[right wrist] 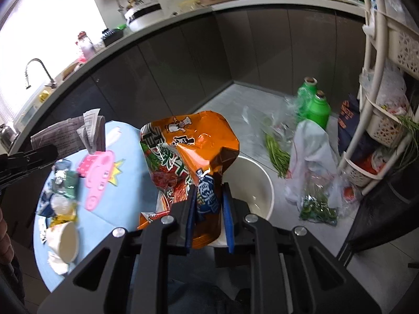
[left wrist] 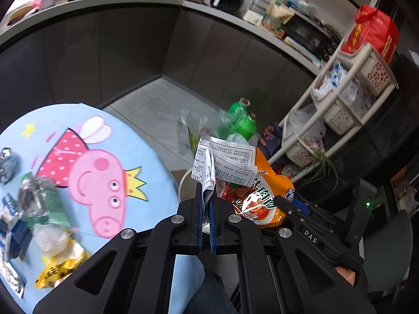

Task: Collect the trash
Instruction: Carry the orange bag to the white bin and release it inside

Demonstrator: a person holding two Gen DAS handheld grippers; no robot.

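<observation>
A round table (left wrist: 146,141) with a cartoon-pig cloth carries blurred wrappers and a paper cup (right wrist: 66,239). Left tongs (left wrist: 207,206) pinch a crumpled paper slip (left wrist: 225,159); right tongs (right wrist: 209,214) grip an orange snack bag (right wrist: 188,146), half-hiding the white bin (right wrist: 259,183) on the tiled floor (left wrist: 157,104).

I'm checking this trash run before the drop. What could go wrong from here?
The orange bag towers above the right gripper and is wide against the white bin; it may catch the rim or fall outside. The left gripper pinches only an edge of the paper, which could slip onto the floor.
</observation>
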